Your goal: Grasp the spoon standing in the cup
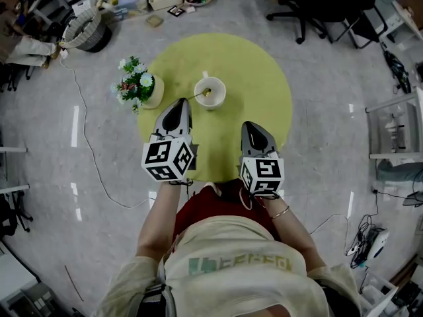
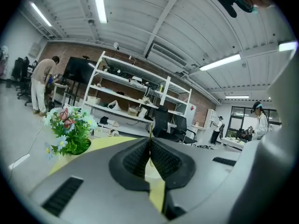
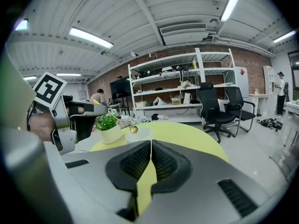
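A white cup [image 1: 211, 92] stands on the round yellow table [image 1: 264, 91]. A gold spoon [image 1: 200, 95] slants out of it, its bowl over the cup and its handle running left into my left gripper [image 1: 180, 104], which is shut on the handle. In the left gripper view the thin handle [image 2: 150, 130] pokes up from the closed jaws. The right gripper view shows the spoon [image 3: 133, 129] lifted just above the cup [image 3: 139, 135], held by the left gripper [image 3: 112, 107]. My right gripper [image 1: 252, 125] hangs shut and empty over the table, right of and nearer than the cup.
A pot of flowers [image 1: 139, 84] stands on the table's left edge, close to the left gripper. Office chairs [image 1: 317, 8], a basket [image 1: 86, 30] and cables lie on the floor around the table. Shelving [image 3: 187, 87] stands behind.
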Action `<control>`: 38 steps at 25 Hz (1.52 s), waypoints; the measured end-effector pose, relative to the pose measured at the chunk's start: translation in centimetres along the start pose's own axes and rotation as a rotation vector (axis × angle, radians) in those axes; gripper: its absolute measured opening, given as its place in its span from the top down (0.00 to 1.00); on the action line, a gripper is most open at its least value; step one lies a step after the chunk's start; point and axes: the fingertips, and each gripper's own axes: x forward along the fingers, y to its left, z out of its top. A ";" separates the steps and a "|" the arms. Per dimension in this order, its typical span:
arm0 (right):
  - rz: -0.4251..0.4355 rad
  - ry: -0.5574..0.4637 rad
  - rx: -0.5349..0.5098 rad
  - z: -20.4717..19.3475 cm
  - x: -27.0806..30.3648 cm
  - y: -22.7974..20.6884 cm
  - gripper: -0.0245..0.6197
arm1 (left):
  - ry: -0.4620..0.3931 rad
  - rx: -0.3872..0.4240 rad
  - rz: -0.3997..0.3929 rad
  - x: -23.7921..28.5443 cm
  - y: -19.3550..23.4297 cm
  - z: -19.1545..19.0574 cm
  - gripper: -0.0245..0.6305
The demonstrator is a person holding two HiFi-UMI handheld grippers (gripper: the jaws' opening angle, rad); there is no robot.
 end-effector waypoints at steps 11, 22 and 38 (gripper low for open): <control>-0.016 -0.028 -0.007 0.1 -2.8 1.5 0.90 | -0.035 0.013 -0.009 -3.9 -0.5 1.1 0.92; -0.028 -0.047 -0.018 0.0 -5.3 3.3 0.90 | -0.055 0.018 -0.017 -7.8 -0.7 1.1 0.92; -0.030 -0.060 -0.038 -1.1 -7.8 6.2 0.90 | -0.050 0.023 -0.035 -12.1 -0.5 0.0 0.92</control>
